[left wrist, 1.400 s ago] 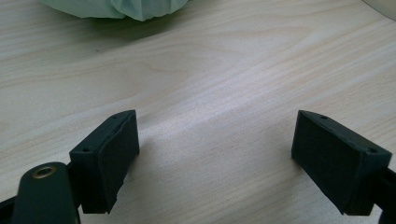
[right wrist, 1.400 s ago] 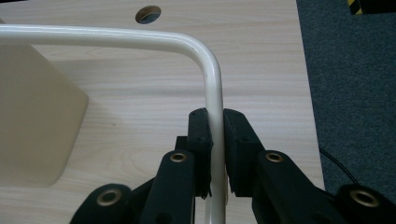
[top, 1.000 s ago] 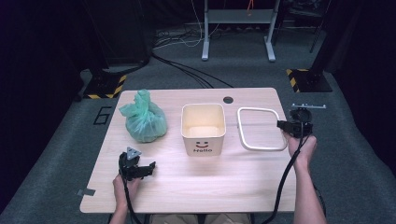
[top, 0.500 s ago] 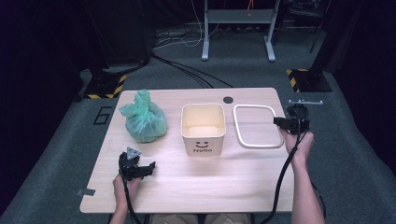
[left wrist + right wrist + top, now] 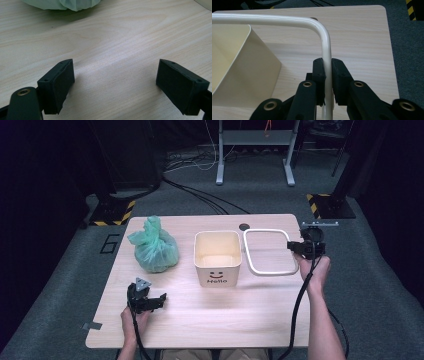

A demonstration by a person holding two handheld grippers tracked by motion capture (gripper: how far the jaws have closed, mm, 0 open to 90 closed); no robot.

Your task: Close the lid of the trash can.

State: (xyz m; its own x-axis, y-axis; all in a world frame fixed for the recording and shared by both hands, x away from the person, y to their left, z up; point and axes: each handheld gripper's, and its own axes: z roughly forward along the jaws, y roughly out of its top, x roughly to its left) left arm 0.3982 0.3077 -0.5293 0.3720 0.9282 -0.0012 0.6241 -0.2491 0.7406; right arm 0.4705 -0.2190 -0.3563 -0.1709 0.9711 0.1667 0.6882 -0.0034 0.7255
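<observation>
Wooden table [image 5: 210,320] seen from above, a person's forearms entering from the near edge. The right gripper [image 5: 296,246] is clenched on the right side of a white rectangular frame [image 5: 269,251], pinching its thin tube between both pads [image 5: 319,72]. The frame hangs level over the table just right of an open cream bin [image 5: 218,257] printed with a smile and "Hello". It looks sized to sit on the bin's rim, probably to trap a liner. Its long axis runs away from the person, and its far corner [image 5: 322,27] curves toward the bin. The left gripper [image 5: 146,300] rests near the front left with jaws spread apart, grasping nothing. A knotted green bag [image 5: 154,247] sits beyond it, left of the bin.
</observation>
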